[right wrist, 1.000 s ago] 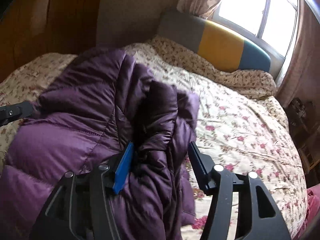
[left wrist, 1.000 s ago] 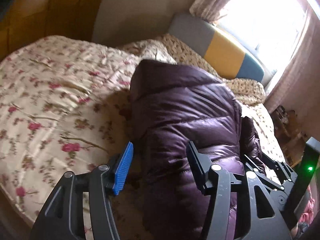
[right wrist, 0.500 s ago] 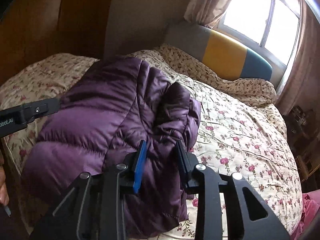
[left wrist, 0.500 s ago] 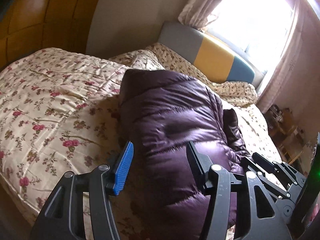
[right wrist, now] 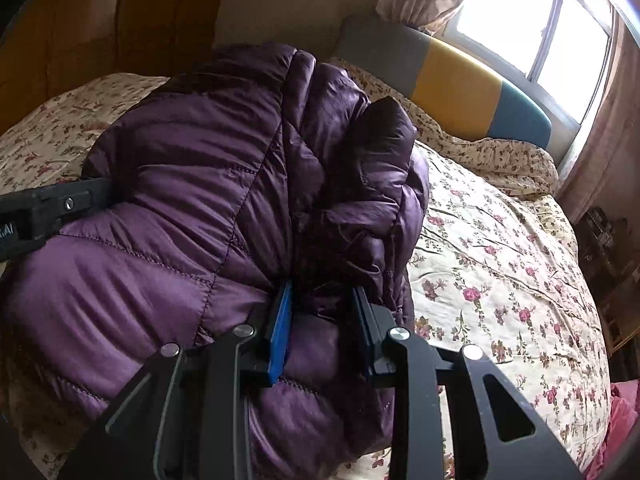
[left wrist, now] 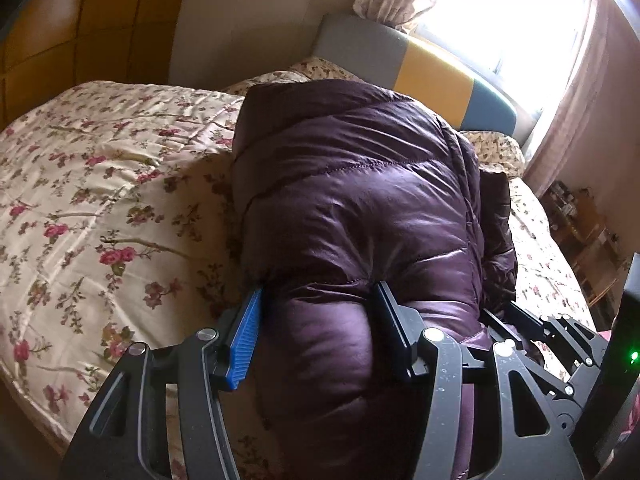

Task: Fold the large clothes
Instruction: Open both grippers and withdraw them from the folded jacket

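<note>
Purple down jacket (left wrist: 360, 184) bunched at bed's (left wrist: 100, 184) near edge, pinched by left claw (left wrist: 316, 312); right claw (right wrist: 322, 308), just closed, clamped on folds.

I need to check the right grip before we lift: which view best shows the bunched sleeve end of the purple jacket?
The right wrist view: the bunched sleeve end sits centred, with the right gripper clamped on the purple jacket just below it. The left wrist view shows only a dark sliver of it at the jacket's far edge.
</note>
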A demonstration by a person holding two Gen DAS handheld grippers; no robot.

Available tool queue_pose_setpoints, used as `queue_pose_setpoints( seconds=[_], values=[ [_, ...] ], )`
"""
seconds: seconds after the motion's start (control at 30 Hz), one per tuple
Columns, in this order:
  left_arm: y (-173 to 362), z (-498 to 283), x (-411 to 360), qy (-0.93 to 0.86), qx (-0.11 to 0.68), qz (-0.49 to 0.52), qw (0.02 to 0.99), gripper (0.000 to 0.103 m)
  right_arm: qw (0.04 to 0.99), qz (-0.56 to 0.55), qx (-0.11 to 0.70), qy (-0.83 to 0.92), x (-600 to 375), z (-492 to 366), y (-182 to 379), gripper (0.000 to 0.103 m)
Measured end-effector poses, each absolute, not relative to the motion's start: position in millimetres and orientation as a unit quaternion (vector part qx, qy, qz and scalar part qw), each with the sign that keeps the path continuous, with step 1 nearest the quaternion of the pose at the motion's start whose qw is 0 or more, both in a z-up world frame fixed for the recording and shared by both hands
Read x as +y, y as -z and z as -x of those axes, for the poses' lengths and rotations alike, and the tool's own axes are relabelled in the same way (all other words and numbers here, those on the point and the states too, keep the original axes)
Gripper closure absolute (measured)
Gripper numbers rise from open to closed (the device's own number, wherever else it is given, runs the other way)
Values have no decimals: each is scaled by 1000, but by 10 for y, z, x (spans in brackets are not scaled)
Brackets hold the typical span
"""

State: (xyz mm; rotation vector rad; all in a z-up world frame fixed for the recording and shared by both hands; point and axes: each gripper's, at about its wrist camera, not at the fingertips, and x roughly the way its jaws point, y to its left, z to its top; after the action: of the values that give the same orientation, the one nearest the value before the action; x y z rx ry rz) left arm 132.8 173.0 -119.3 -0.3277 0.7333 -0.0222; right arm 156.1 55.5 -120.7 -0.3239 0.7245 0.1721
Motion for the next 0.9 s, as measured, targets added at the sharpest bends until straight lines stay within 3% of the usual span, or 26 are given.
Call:
queue_pose_setpoints(
  seconds=[0.17,0.27,0.9],
  values=[
    [991,-1184,1690,-26,345,143,927,33,922,135,353,-88,473,-1521,1054,71],
    [861,-1066,1656,-48,333,120,934,33,927,122,345,-90,429,-1463,918,64],
    [534,-688,1550,-98,308,79,943,33,936,107,328,-72,447,-1242,646,48]
  ],
)
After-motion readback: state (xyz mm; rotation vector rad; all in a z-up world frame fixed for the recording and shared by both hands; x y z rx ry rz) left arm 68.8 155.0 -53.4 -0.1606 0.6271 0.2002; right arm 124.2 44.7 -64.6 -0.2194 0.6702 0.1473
